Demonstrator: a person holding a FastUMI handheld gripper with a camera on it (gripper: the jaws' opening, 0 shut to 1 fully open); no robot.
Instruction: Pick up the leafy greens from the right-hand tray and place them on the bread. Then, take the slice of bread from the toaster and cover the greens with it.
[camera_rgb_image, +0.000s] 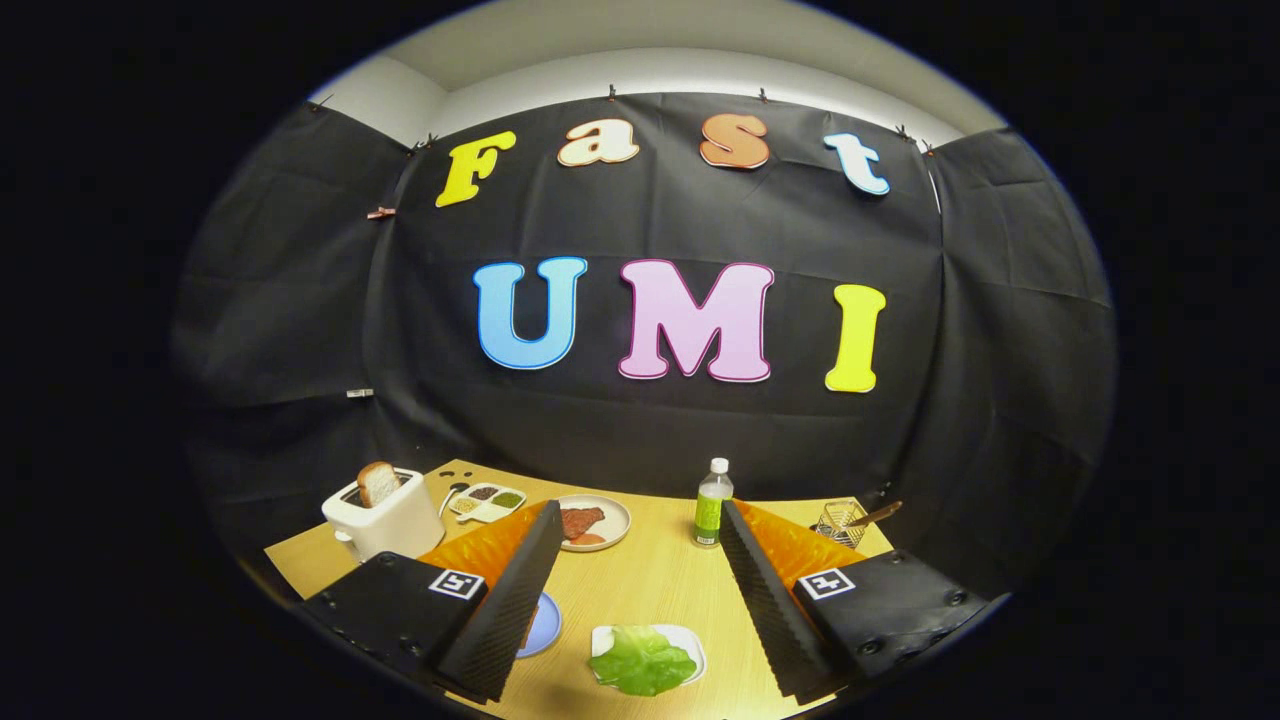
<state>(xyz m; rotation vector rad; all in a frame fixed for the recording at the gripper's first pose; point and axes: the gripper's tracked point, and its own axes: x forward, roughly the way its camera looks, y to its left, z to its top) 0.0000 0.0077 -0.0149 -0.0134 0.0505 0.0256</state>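
Gripper view looks along the gripper (640, 600), whose two fingers stand wide apart with nothing held between them, above a light wooden surface (650, 580). Between the fingers at the near end, the leafy greens (642, 662) lie on a small white tray (685, 640), covering most of it and hanging over its near edge. Just left of that tray, a blue plate (543, 625) shows partly from behind the left finger; whether bread lies on it cannot be told. Farther away, between the fingertips, a round plate (612, 520) carries a brown slab of food. At the far left stands a white toaster (388, 520) with a slice of bread (378, 483) sticking upright out of its slot. Between the toaster and the round plate sits a white divided dish (487, 502) with dark and green fillings. A clear bottle (712, 503) with a green label and white cap stands upright just beside the right fingertip, and a wire basket (840, 522) with a wooden-handled utensil (878, 515) resting in it sits at the far right.
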